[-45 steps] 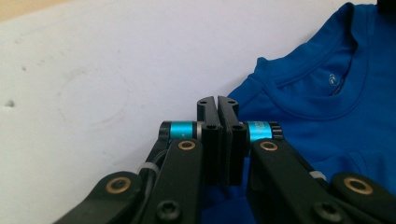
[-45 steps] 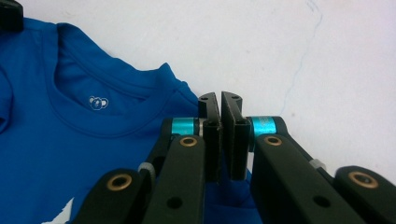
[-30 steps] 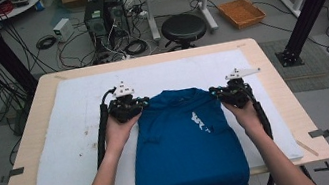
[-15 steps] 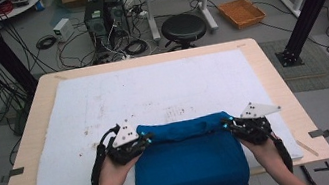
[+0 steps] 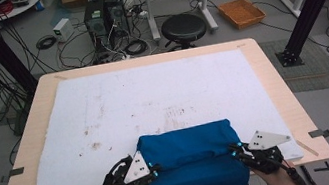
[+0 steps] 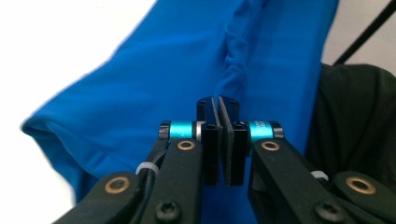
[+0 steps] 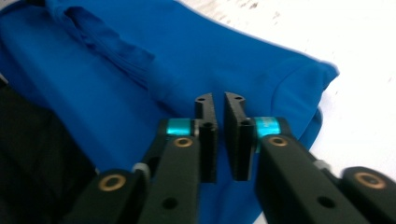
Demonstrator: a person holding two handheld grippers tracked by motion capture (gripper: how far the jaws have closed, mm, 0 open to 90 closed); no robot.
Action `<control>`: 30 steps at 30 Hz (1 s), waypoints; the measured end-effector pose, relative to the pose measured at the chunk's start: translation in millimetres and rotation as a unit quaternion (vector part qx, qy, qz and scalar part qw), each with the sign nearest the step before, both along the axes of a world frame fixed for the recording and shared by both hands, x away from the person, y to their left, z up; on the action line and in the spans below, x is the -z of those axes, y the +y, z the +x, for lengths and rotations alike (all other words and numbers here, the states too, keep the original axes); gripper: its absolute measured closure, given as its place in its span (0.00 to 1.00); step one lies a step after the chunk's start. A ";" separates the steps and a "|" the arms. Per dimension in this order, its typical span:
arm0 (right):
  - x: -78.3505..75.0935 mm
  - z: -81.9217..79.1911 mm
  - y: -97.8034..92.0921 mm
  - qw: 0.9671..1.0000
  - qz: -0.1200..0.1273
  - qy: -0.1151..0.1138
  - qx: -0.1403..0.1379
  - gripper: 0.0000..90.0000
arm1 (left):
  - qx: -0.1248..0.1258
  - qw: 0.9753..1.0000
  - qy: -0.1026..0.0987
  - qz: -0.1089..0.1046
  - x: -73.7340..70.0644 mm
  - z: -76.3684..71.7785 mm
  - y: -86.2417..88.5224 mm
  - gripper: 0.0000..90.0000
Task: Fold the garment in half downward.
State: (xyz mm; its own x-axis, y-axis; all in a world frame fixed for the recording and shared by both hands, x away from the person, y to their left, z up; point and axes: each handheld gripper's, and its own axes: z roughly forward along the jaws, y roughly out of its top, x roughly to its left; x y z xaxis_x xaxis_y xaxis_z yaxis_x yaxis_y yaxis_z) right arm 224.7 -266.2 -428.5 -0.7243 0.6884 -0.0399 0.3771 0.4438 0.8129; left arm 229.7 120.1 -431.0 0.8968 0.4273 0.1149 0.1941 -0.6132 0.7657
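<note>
While both hands sit at the near edge of the table (image 5: 272,79), the items read as follows.

Item one: blue garment (image 5: 192,161), folded over on itself, lying at the near middle of the white sheet (image 5: 119,105), its near part hanging past the table's near edge. The upper layer forms a rounded fold across the far side; a bunched ridge of cloth shows in the left gripper view (image 6: 243,51) and in the right gripper view (image 7: 107,44).

Item two: left gripper (image 5: 151,169), at the garment's left side, grey three-cornered plate on top. In its own view (image 6: 218,140) the jaws stand pressed almost together with only a sliver between them; whether cloth is pinched there cannot be told.

Item three: right gripper (image 5: 235,150), at the garment's right side, likewise plated. In its own view (image 7: 219,140) the jaws stand a narrow gap apart, nothing seen between them, the blue cloth lying just beyond the tips.

Item four: white sheet, stained with brown marks near its middle, covering most of the table top.

Item five: black stool (image 5: 183,27), on the floor beyond the far edge.
</note>
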 end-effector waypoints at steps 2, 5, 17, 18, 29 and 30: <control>0.2 -3.5 -2.0 1.000 0.001 0.000 0.000 0.89 | 0.001 1.000 0.004 0.002 0.8 -1.0 1.9 0.86; -6.0 -2.7 -7.1 1.000 0.008 -0.010 0.009 0.86 | -0.019 1.000 0.005 -0.019 -3.5 1.8 7.0 0.76; -9.0 75.5 -15.3 0.991 0.068 0.028 0.112 0.66 | -0.164 0.980 0.035 -0.109 -5.8 75.9 25.3 0.62; -6.5 82.3 -15.0 0.989 0.073 0.041 0.118 0.64 | -0.174 0.978 0.039 -0.111 -3.2 81.2 26.5 0.61; 16.2 106.8 -10.7 0.984 0.063 0.118 0.120 0.73 | -0.224 0.964 0.105 -0.092 16.7 95.9 36.7 0.58; 17.8 106.0 -10.1 0.984 0.062 0.123 0.113 0.78 | -0.226 0.964 0.108 -0.093 17.1 96.1 37.6 0.56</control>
State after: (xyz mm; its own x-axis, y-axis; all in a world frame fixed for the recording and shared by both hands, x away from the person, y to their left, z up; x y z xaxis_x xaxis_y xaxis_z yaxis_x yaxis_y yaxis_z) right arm 330.7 -276.3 -446.3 -0.5292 0.8214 0.2125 0.6473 0.2290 0.7270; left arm 325.9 157.7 -448.1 0.6082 0.7753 -0.1703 0.5768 -0.2843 0.7659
